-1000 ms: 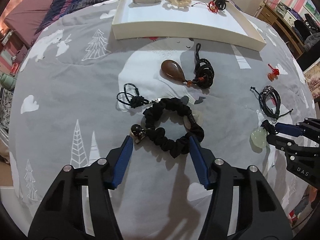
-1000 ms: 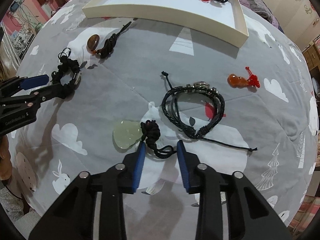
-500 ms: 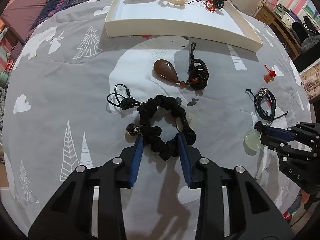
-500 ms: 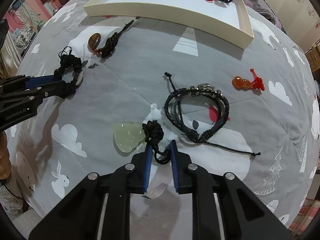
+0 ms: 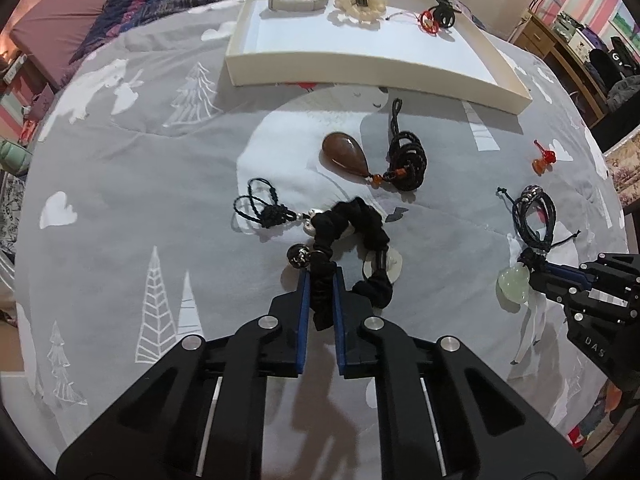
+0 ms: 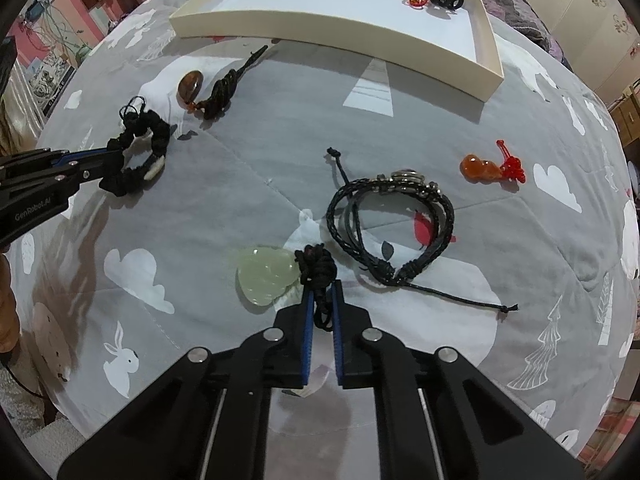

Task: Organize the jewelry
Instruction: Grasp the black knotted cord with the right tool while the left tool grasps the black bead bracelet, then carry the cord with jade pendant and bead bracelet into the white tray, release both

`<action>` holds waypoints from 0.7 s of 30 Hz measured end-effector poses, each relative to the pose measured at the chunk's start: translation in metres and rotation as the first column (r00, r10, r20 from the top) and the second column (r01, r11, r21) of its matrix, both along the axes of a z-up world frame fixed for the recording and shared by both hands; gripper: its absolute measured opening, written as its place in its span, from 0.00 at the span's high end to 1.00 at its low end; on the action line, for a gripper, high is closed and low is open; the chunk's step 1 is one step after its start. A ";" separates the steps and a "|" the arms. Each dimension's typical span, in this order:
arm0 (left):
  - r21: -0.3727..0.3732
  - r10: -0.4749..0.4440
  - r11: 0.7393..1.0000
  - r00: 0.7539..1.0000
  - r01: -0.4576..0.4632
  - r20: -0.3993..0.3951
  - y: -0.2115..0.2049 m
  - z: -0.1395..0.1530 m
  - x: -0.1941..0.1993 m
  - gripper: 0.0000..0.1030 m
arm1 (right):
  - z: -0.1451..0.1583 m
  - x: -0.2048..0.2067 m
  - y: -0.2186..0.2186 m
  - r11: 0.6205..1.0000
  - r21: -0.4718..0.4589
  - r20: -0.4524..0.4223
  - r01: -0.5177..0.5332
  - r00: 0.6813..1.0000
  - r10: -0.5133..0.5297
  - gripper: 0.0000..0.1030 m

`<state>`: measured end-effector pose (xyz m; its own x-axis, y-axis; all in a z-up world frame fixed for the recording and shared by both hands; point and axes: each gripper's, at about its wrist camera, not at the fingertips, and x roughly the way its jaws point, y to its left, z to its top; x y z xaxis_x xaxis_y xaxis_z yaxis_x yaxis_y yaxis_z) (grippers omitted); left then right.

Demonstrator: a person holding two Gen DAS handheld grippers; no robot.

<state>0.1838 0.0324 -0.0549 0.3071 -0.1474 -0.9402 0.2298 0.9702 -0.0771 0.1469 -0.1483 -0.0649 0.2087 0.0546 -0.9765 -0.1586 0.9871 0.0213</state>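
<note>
The left gripper point(image 5: 319, 280) has just closed its fingers point(image 5: 304, 292) on the near side of the black scrunchie point(image 5: 352, 232) lying on the bed point(image 5: 120, 200); the right gripper point(image 6: 321, 292) has just closed its fingers point(image 6: 308, 308) on the black cord point(image 6: 318, 272) of the jade pendant point(image 6: 266, 274), which lies just left of them. Just beyond the right fingers lies a leather bracelet point(image 6: 392, 220), with an orange charm point(image 6: 482, 168) farther right. Beyond the left fingers lies a brown pendant point(image 5: 346, 154), then the tray point(image 5: 360, 76), holding other pieces at its far end.

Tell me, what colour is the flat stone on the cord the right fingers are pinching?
Pale, translucent green. The stone pendant shows best in the right wrist view, lying on the grey bedspread.
</note>
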 end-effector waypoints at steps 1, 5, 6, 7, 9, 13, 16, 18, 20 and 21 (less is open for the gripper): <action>-0.001 0.001 1.000 1.000 -0.001 0.005 0.001 0.002 -0.001 0.92 | 0.002 0.000 -0.001 1.000 0.002 0.006 0.003 1.000 -0.003 0.93; -0.004 0.006 1.000 0.999 -0.006 0.039 0.003 0.015 -0.004 0.92 | 0.010 -0.001 -0.008 1.000 0.022 0.024 0.015 1.000 -0.016 0.93; -0.004 0.008 1.000 0.999 -0.008 0.045 0.003 0.018 -0.004 0.92 | 0.012 -0.001 -0.010 0.999 0.025 0.028 0.020 0.999 -0.021 0.93; -0.002 0.008 1.000 0.999 -0.008 0.053 0.003 0.021 -0.005 0.92 | 0.014 -0.002 -0.011 0.999 0.027 0.033 0.023 0.999 -0.024 0.93; 0.000 0.007 1.000 0.998 -0.007 0.065 0.003 0.027 -0.006 0.92 | 0.018 -0.002 -0.013 0.999 0.037 0.041 0.027 0.999 -0.029 0.93; -0.006 0.008 1.000 0.997 -0.007 0.075 0.003 0.035 -0.009 0.92 | 0.023 -0.005 -0.013 0.998 0.047 0.059 0.033 0.998 -0.036 0.93; -0.012 0.008 1.000 0.996 -0.007 0.083 0.004 0.041 -0.010 0.92 | 0.028 -0.004 -0.016 0.998 0.050 0.073 0.038 0.996 -0.042 0.93; -0.015 0.014 1.000 0.996 -0.012 0.089 0.005 0.045 -0.009 0.92 | 0.034 -0.004 -0.020 0.998 0.052 0.085 0.043 0.995 -0.047 0.93; -0.019 0.015 1.000 0.995 -0.014 0.096 0.006 0.051 -0.008 0.92 | 0.042 -0.002 -0.023 0.997 0.056 0.099 0.050 0.994 -0.055 0.93; -0.020 0.018 1.000 0.995 -0.016 0.101 0.005 0.054 -0.007 0.92 | 0.045 -0.001 -0.023 0.997 0.059 0.104 0.052 0.993 -0.058 0.93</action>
